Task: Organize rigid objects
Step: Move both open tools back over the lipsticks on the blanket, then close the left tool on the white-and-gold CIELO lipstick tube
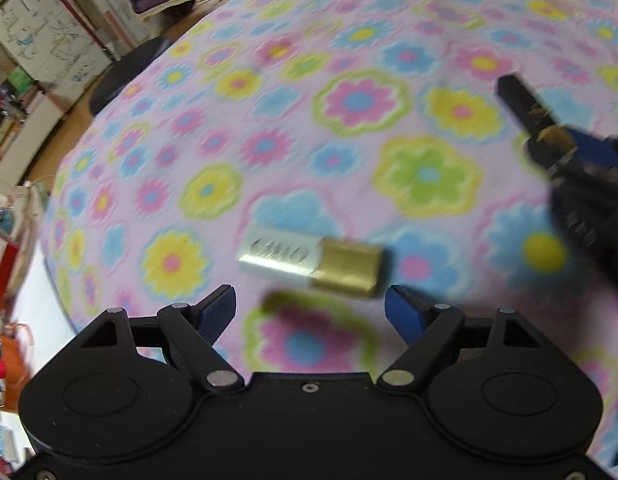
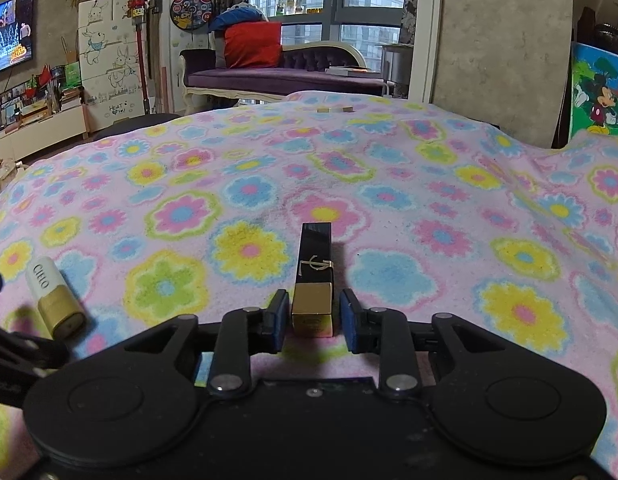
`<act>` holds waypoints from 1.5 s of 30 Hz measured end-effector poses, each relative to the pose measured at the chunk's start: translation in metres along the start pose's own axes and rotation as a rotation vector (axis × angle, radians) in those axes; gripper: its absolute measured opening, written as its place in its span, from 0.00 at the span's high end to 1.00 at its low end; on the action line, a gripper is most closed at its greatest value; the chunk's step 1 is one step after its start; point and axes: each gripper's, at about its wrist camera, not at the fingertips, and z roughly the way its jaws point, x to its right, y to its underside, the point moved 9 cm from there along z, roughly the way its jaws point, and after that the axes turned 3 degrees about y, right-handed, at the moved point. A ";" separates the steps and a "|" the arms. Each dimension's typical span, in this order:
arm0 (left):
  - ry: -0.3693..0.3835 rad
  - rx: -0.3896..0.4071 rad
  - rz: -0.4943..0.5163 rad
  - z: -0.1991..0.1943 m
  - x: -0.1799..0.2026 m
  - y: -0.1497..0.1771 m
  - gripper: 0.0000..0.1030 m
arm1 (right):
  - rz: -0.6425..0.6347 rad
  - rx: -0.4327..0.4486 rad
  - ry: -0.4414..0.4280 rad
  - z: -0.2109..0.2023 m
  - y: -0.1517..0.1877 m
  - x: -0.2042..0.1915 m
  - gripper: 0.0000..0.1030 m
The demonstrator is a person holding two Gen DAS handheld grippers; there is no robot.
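Note:
A white and gold tube (image 1: 309,260) marked CIELO lies on the flowered blanket (image 1: 349,100), just ahead of my left gripper (image 1: 311,309). That gripper is open, its blue fingertips (image 1: 219,308) wide apart and clear of the tube. A black and gold lipstick (image 2: 315,276) lies on the blanket between the pads of my right gripper (image 2: 314,314). A narrow gap shows on each side of it, so this gripper is open. The left wrist view shows the lipstick (image 1: 519,98) and right gripper (image 1: 557,140) at the right. The white tube (image 2: 55,296) is at the right wrist view's left edge.
A small gold object (image 2: 335,110) lies at the blanket's far edge. Beyond it stand a purple sofa (image 2: 285,76), a white cabinet (image 2: 109,60) and a TV (image 2: 9,32). A dark round stool (image 1: 125,76) sits off the blanket's left edge.

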 end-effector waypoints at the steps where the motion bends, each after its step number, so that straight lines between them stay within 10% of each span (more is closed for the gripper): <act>1: 0.020 0.003 -0.007 -0.003 0.000 -0.002 0.23 | 0.003 0.000 -0.001 0.000 0.000 0.000 0.69; 13: 0.109 0.064 -0.200 -0.020 -0.046 -0.031 0.23 | 0.005 0.001 -0.003 -0.001 0.000 0.001 0.60; 23: 0.114 0.076 0.095 -0.008 -0.014 -0.022 0.20 | 0.011 0.001 -0.005 -0.003 0.000 0.001 0.53; 33: 0.102 0.001 0.175 0.023 -0.005 -0.019 0.18 | 0.012 0.001 -0.006 -0.003 0.000 0.002 0.52; 45: 0.133 -0.058 -0.095 0.012 -0.018 0.005 0.23 | 0.055 0.008 -0.050 -0.001 0.000 0.005 0.47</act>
